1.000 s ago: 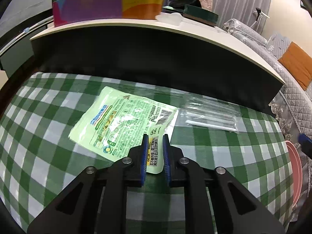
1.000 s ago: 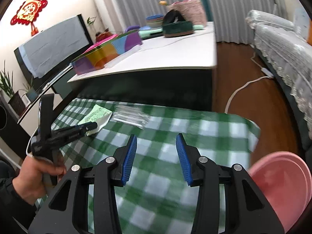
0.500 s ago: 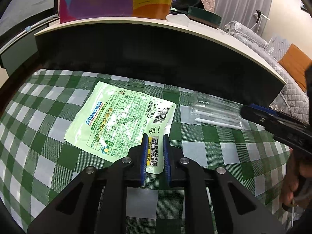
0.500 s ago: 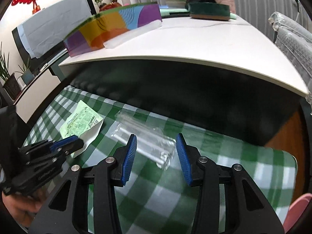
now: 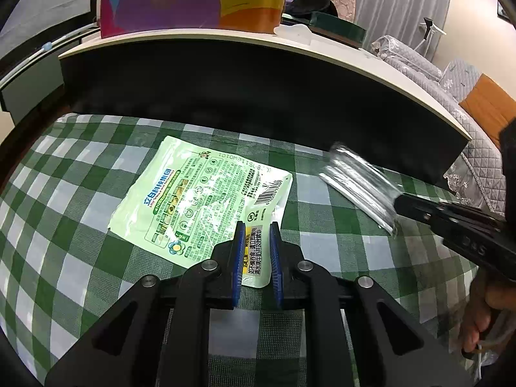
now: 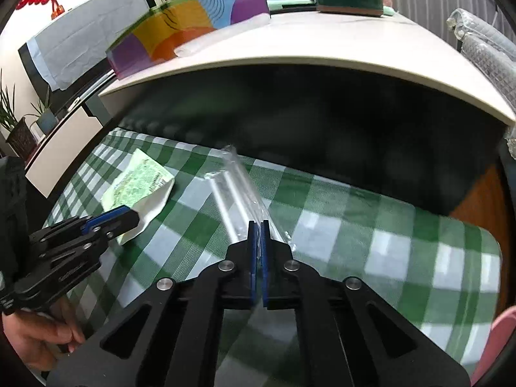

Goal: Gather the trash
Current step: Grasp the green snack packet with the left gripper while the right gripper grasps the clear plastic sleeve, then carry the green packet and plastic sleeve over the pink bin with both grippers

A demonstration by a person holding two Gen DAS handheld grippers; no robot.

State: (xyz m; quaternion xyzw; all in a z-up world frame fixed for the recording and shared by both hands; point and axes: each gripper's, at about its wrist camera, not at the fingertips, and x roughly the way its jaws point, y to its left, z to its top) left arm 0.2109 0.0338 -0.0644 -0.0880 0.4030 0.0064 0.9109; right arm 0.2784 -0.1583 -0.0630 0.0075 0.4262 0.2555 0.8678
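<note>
A light green printed pouch (image 5: 200, 196) lies flat on the green checked cloth (image 5: 64, 225). My left gripper (image 5: 256, 225) is shut on its near corner tab. It also shows in the right wrist view (image 6: 138, 183), held by the left gripper (image 6: 129, 217). A clear plastic wrapper (image 5: 358, 183) with white sticks inside is lifted at its near end. My right gripper (image 6: 258, 224) is shut on the wrapper (image 6: 238, 187). The right gripper also shows in the left wrist view (image 5: 400, 201).
A white tabletop (image 5: 322, 51) overhangs the far side of the cloth, dark beneath. On it stand a multicoloured box (image 5: 190, 3) and a dark green box (image 6: 348, 0). A pink bin rim (image 6: 496, 338) shows at lower right. A sofa (image 5: 451, 90) is further right.
My right gripper came in over the clear wrapper, shut on it and raised its near end. My left gripper stayed shut on the green pouch.
</note>
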